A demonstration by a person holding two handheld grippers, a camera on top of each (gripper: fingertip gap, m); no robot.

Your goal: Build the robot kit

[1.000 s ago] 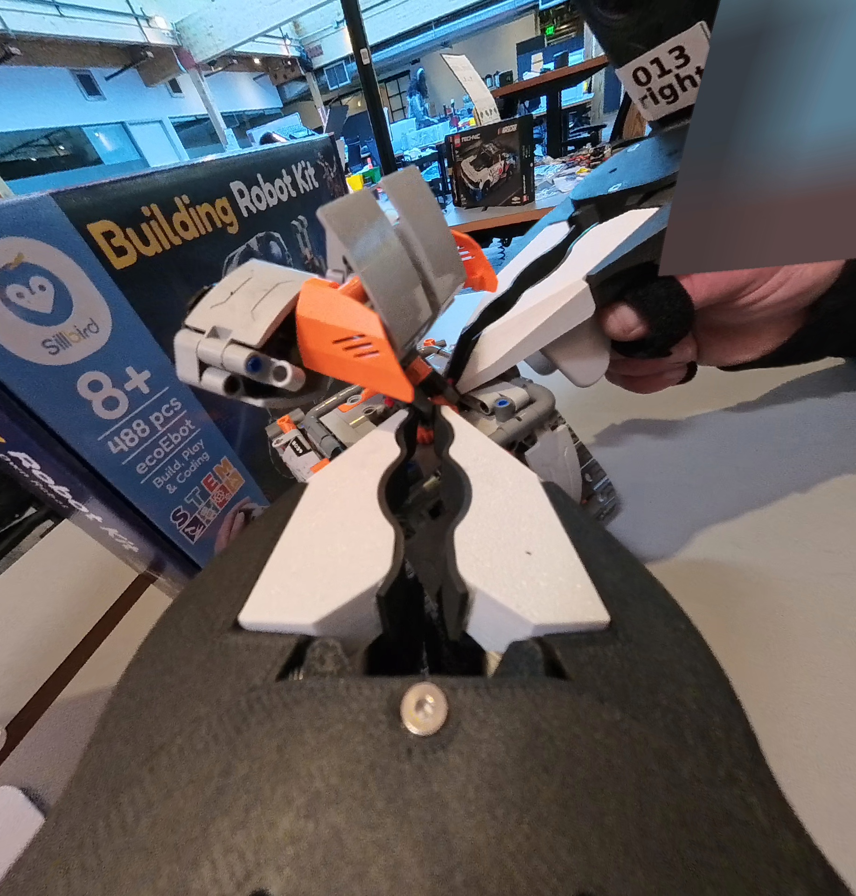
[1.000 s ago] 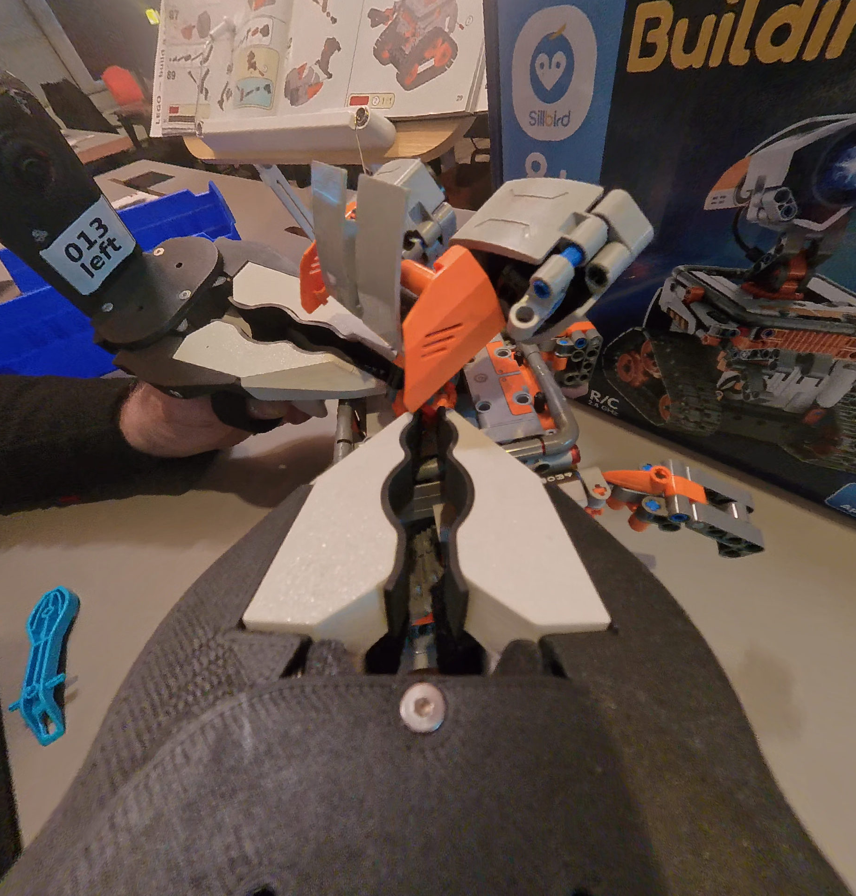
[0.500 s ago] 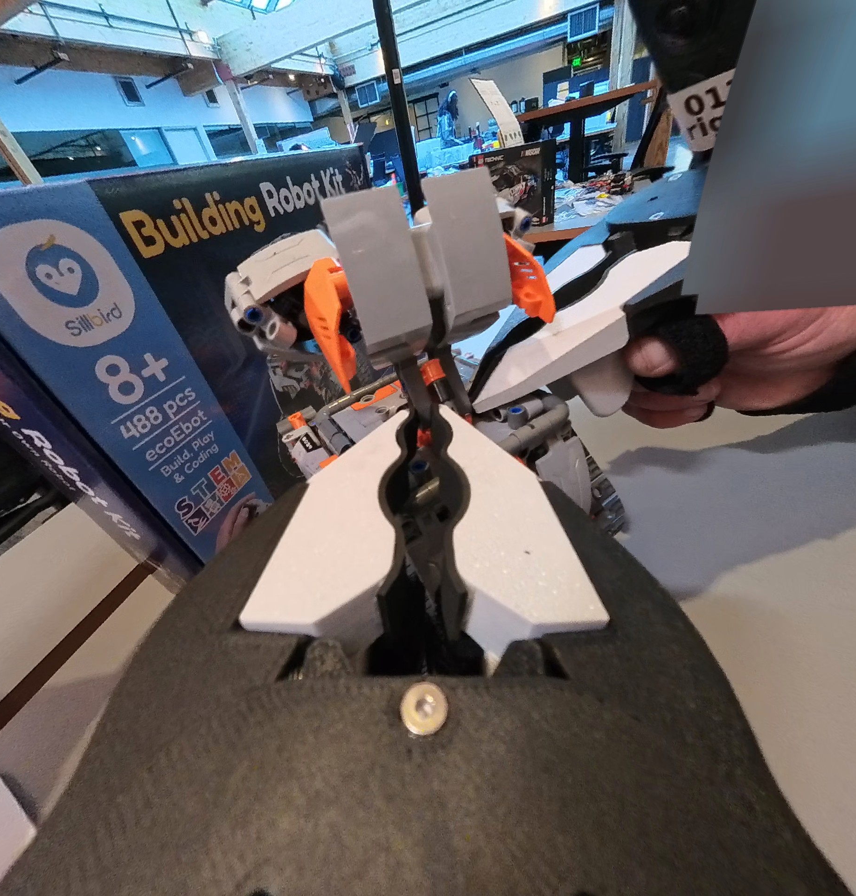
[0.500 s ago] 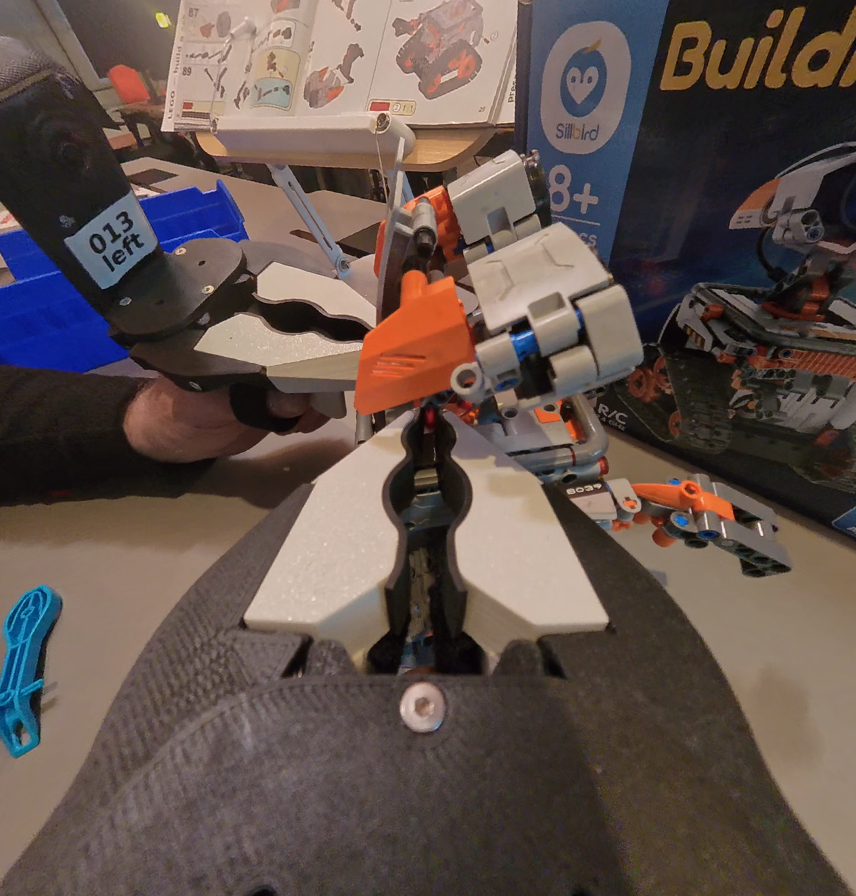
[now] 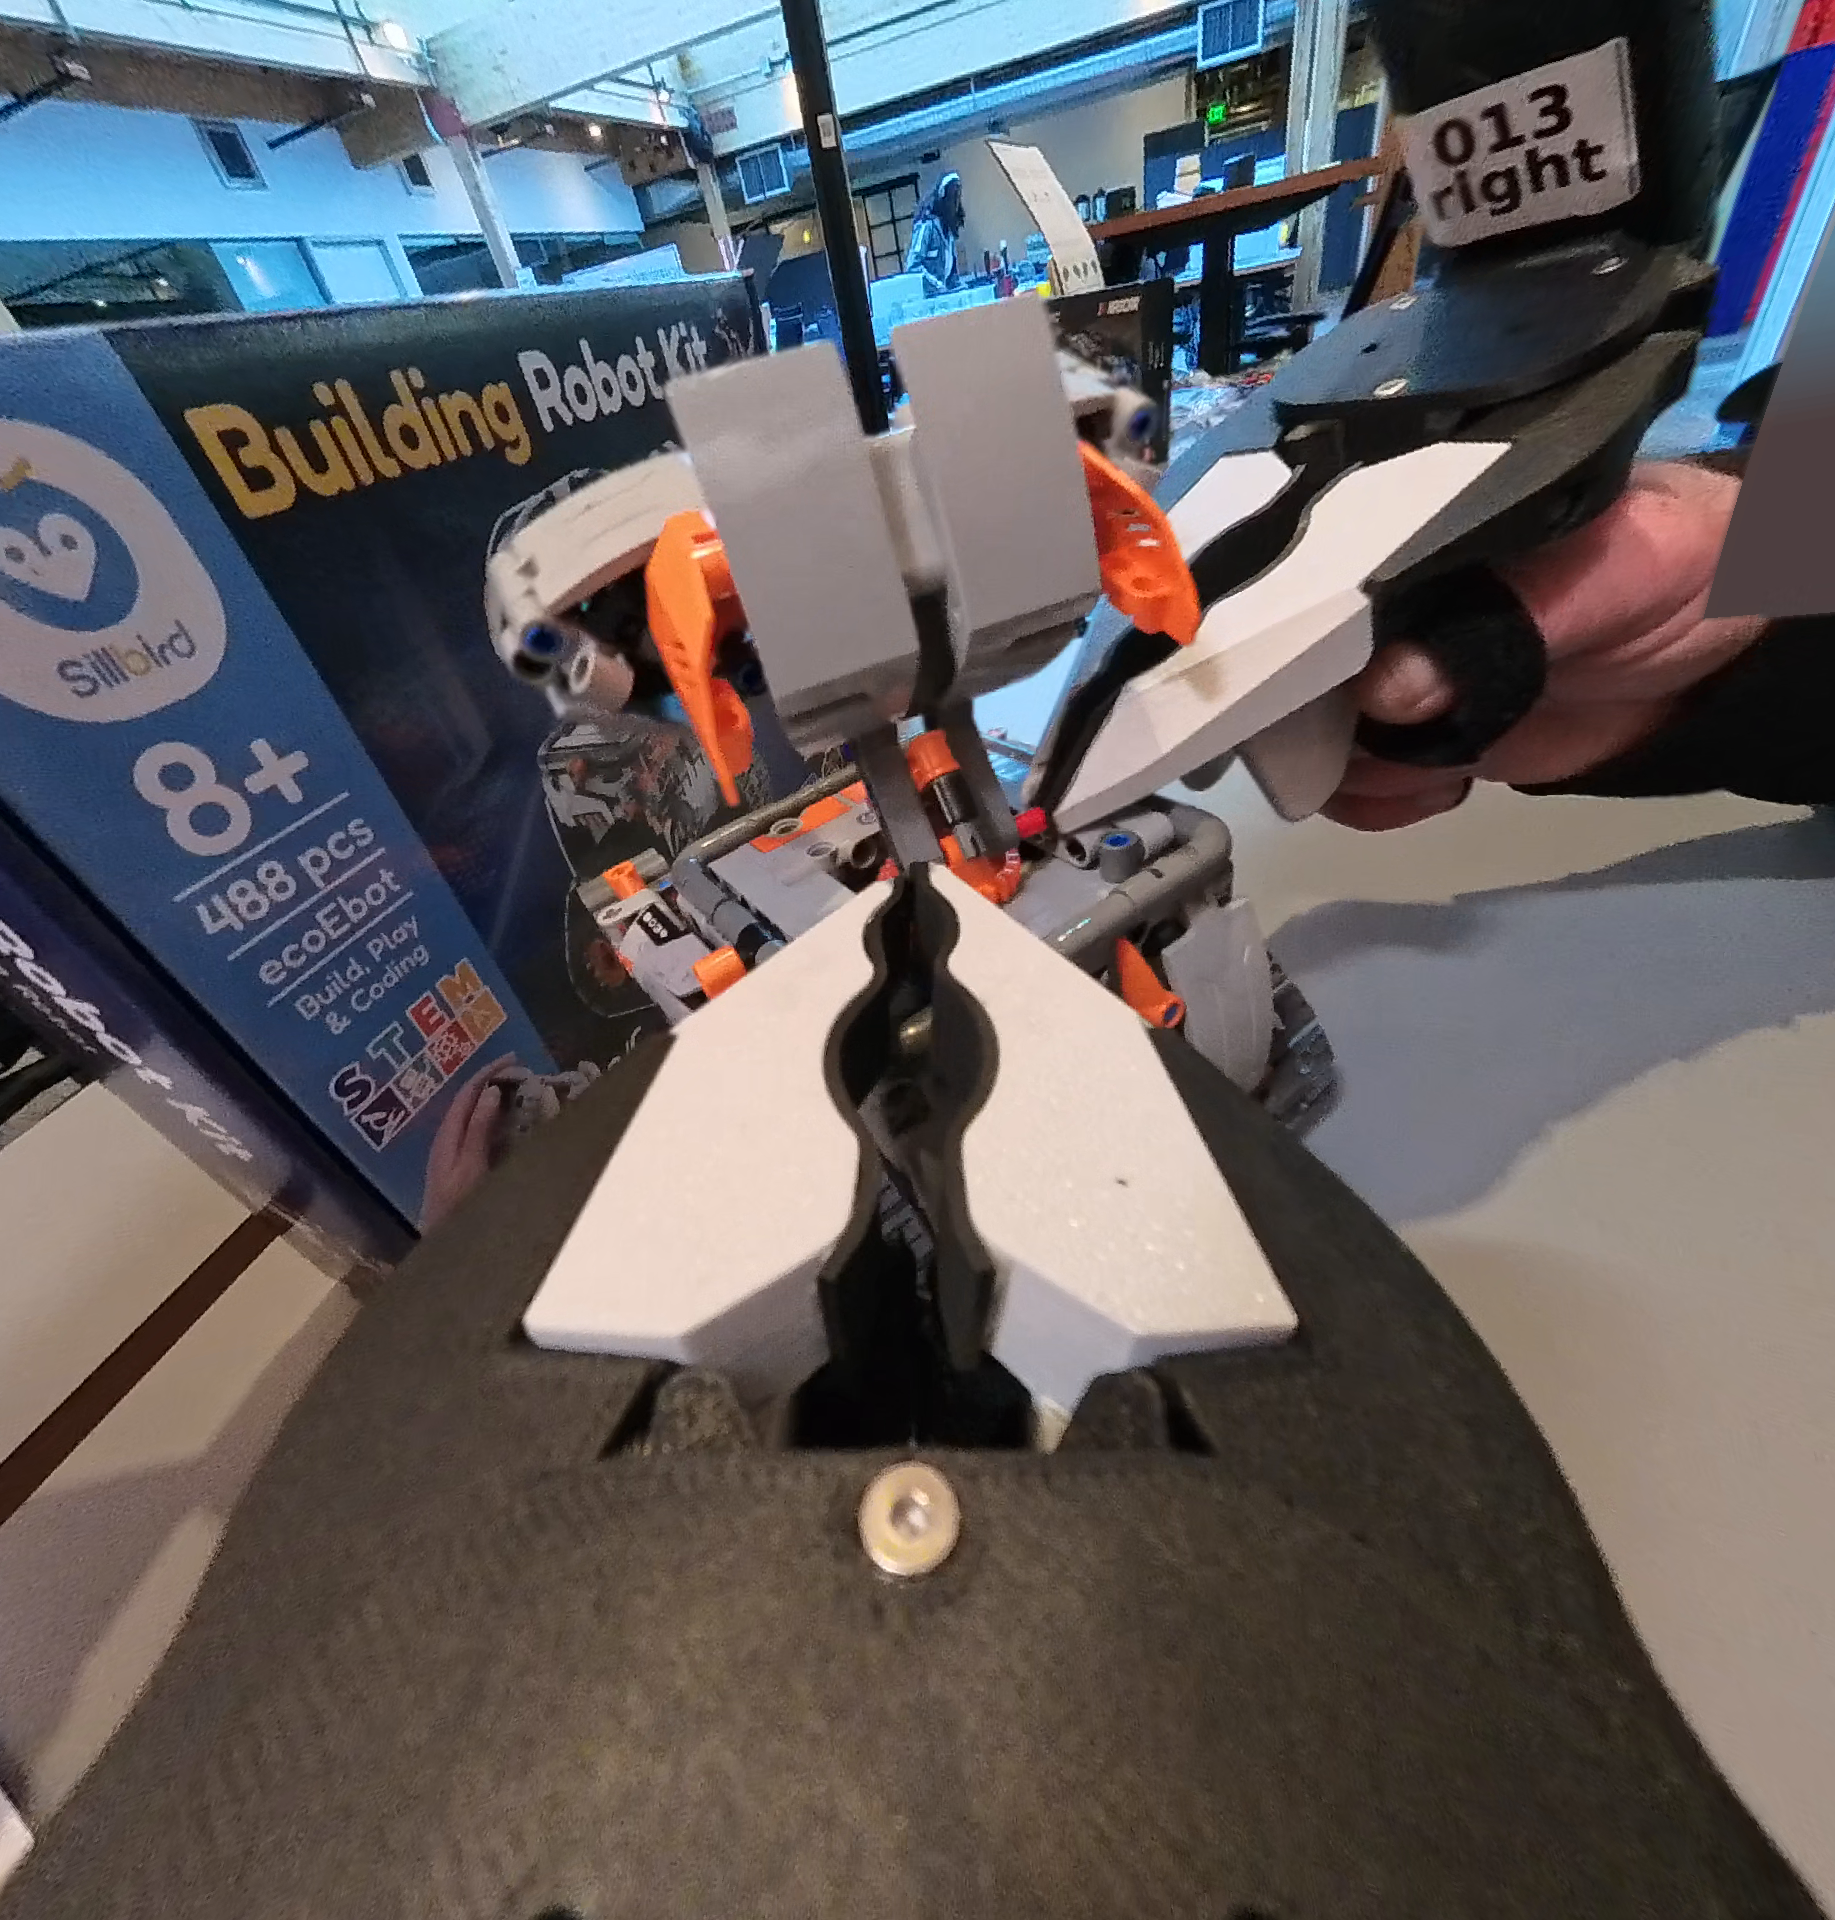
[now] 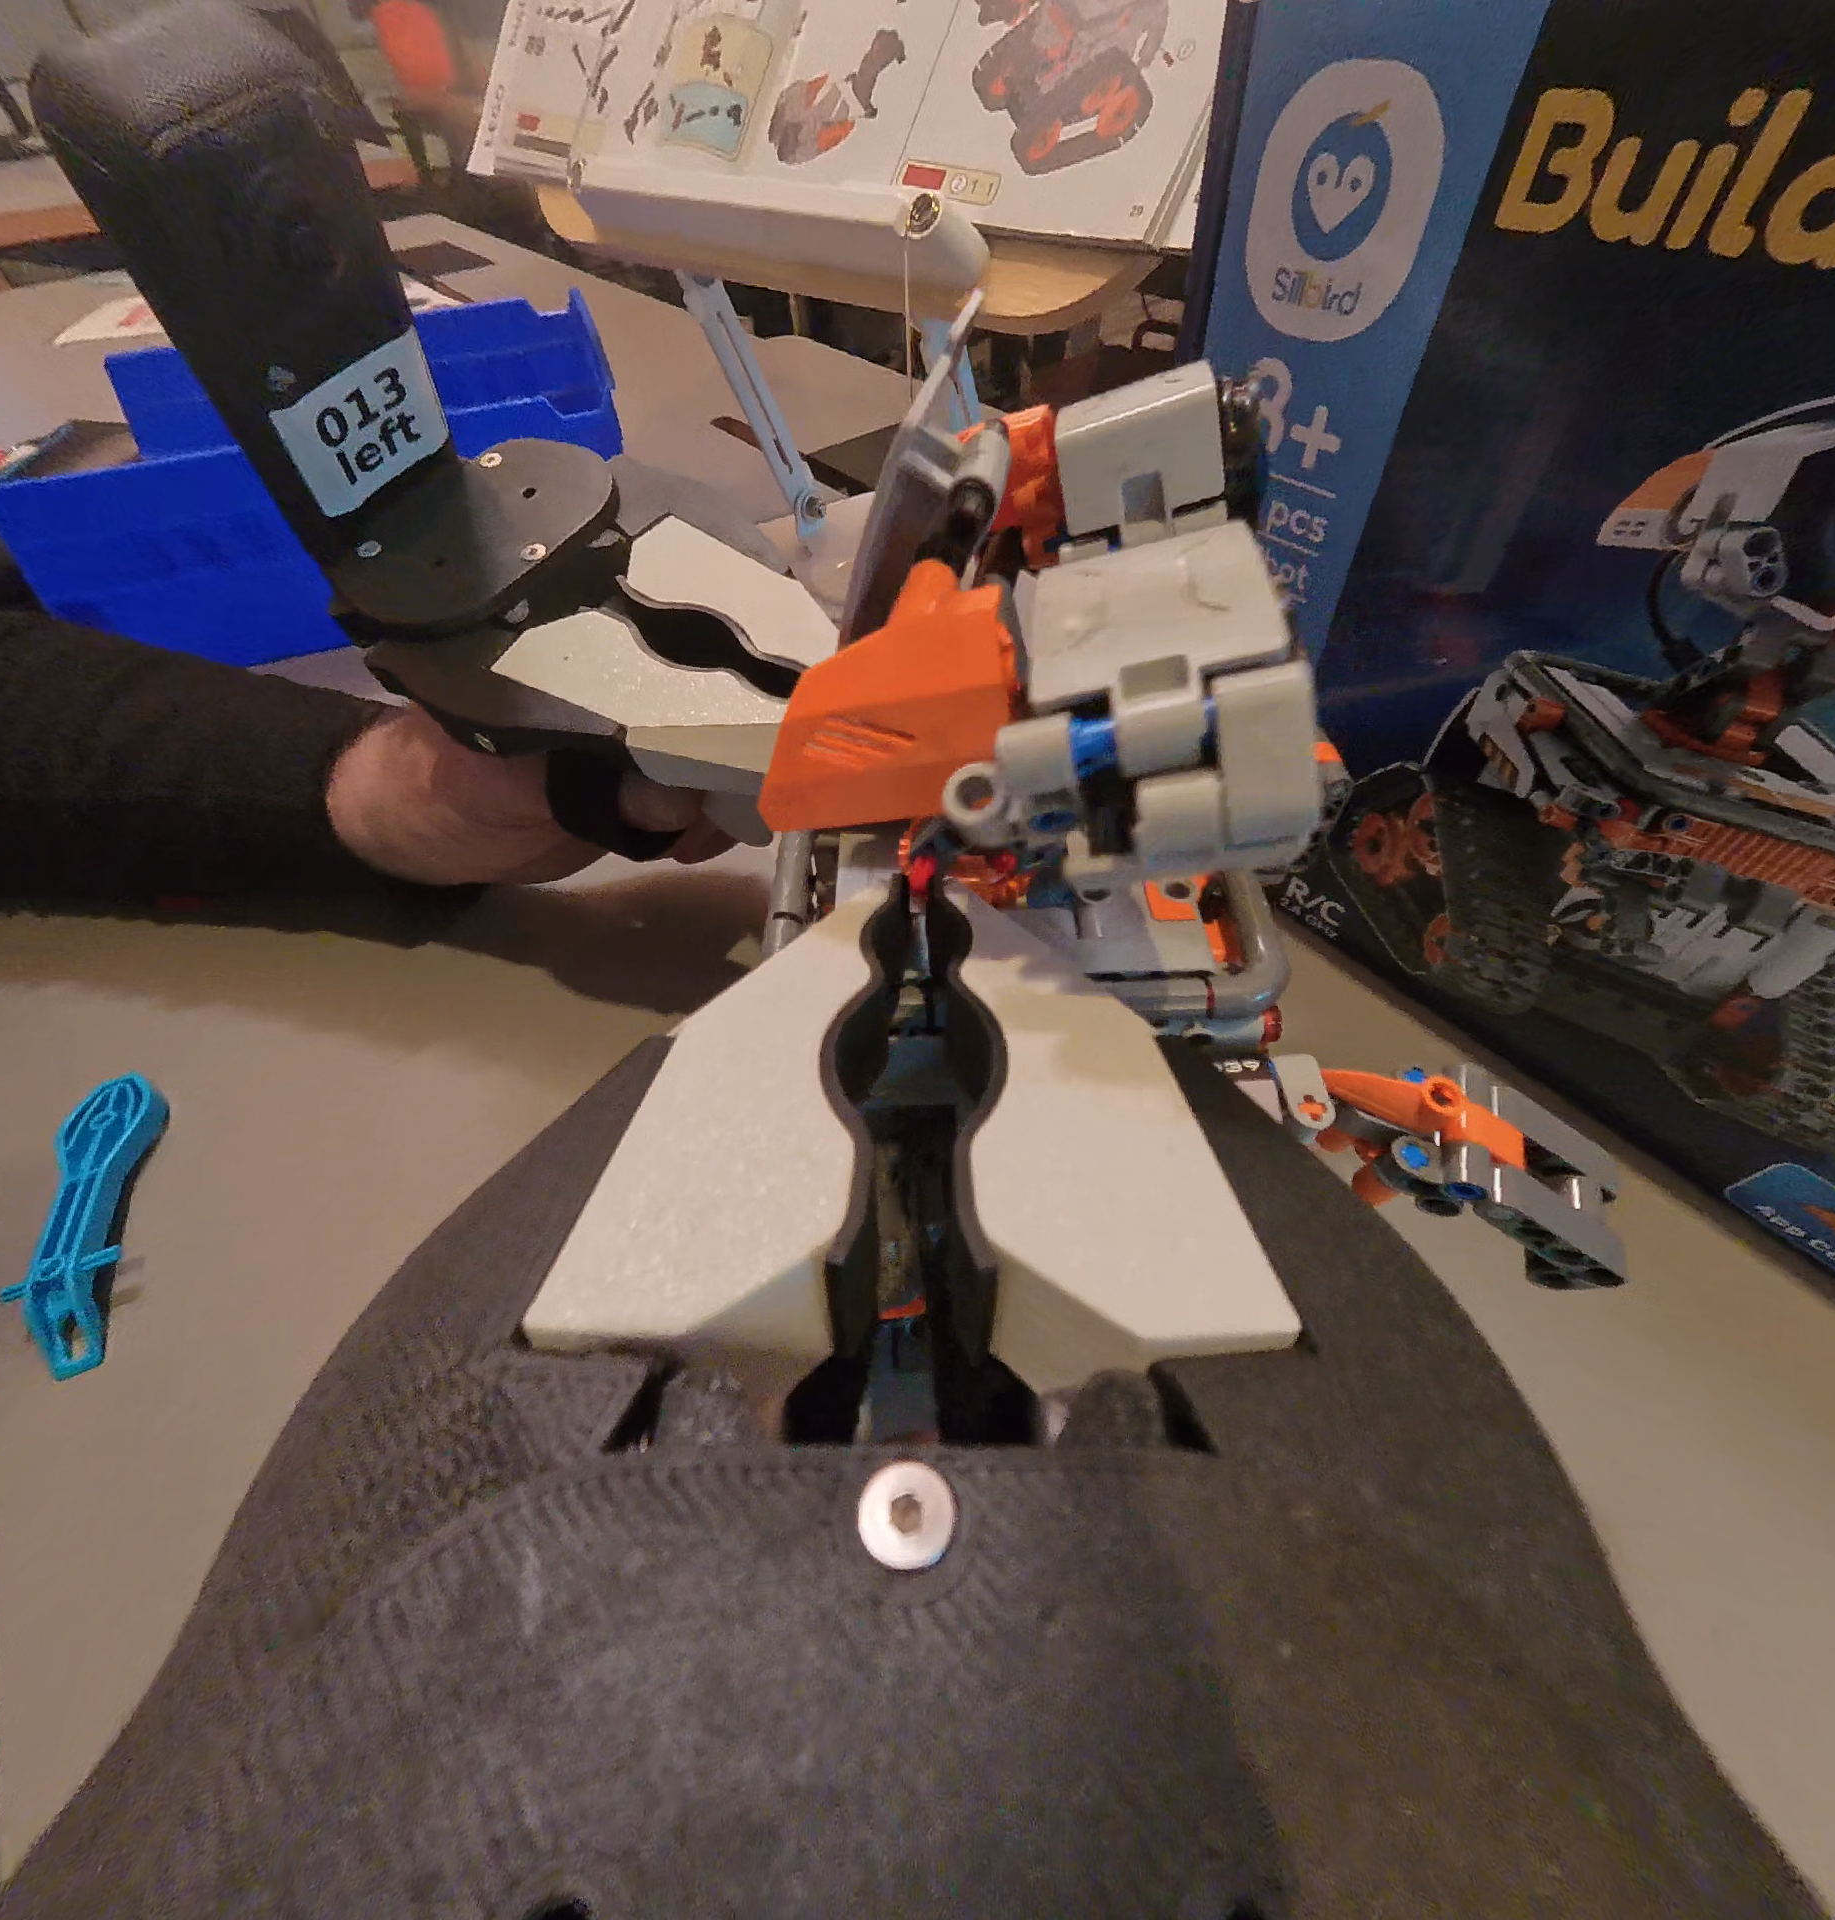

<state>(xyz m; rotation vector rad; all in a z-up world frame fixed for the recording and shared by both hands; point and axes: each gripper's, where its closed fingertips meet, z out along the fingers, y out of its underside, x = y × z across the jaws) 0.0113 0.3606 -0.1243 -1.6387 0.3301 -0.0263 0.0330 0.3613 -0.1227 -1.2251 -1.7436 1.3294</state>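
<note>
A grey and orange brick robot [image 5: 882, 551] stands on the pale table [image 5: 1578, 1195], in front of its kit box [image 5: 300, 665]. My left gripper [image 5: 918, 883] is shut on the thin dark neck just below the robot's head. My right gripper [image 5: 1079, 769] reaches in from the right and pinches the same neck joint lower down. In the right wrist view, the right gripper [image 6: 921, 899] is shut at the base of the neck under the robot's head [image 6: 1100, 707]. The left gripper [image 6: 788, 691] comes in from the left behind the orange cheek panel.
A loose orange and grey brick sub-assembly [image 6: 1453, 1164] lies on the table to the right. A teal brick-separator tool [image 6: 82, 1226] lies to the left. A blue bin [image 6: 269, 499] and an instruction booklet on a stand [image 6: 840, 94] are behind. The kit box [image 6: 1619, 520] stands at the right. My two grippers' fingertips are within a few centimetres of each other.
The robot's head has turned on its neck: in the left wrist view its grey back panels now face me squarely. Both grippers have stayed shut at the neck.
</note>
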